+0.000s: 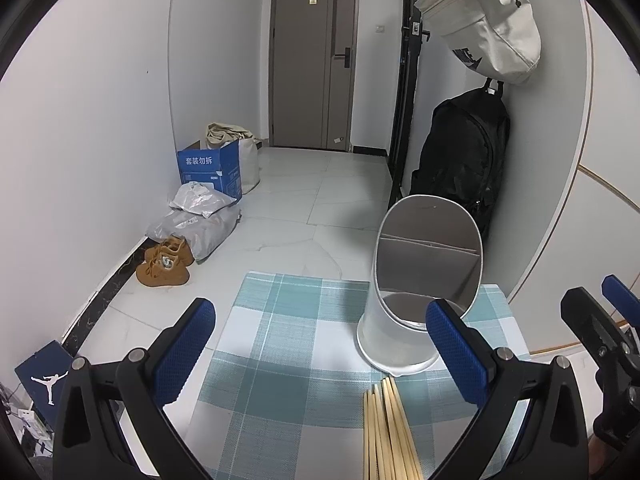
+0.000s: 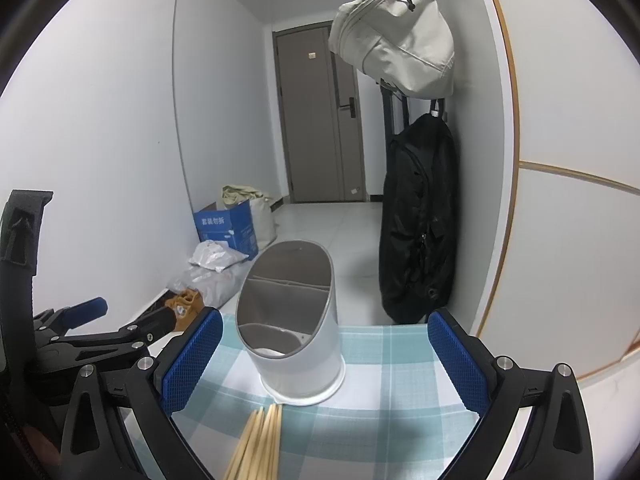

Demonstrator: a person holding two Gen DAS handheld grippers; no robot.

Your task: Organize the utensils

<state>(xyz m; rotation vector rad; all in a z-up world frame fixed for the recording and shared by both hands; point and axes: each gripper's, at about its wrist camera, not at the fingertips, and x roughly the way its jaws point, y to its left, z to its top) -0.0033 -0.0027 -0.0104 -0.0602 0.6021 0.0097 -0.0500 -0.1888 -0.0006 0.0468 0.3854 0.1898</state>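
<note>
A checked teal-and-white table mat point(image 1: 288, 344) covers a small table at the end of a white-walled hallway. On the mat stands a white utensil holder point(image 2: 298, 344) with a slanted oval mouth and grey dividers inside; nothing can be seen in its compartments. Just in front of its base lies a bundle of pale wooden chopsticks point(image 1: 390, 432), their tips almost touching the holder.

The left gripper point(image 1: 320, 356) hovers over the mat with its blue-padded fingers spread wide and nothing between them; the chopsticks lie below, towards its right finger. The right gripper point(image 2: 326, 360) is likewise spread wide and empty, with holder and chopsticks in the gap between its fingers.

Only the left wrist view shows a pair of brown shoes point(image 1: 164, 262) in full on the tiled floor, and a dark blue shoebox point(image 1: 42, 380). Both views show a black backpack point(image 2: 418, 220) and a cream bag point(image 2: 394, 34) hanging on the right wall.
</note>
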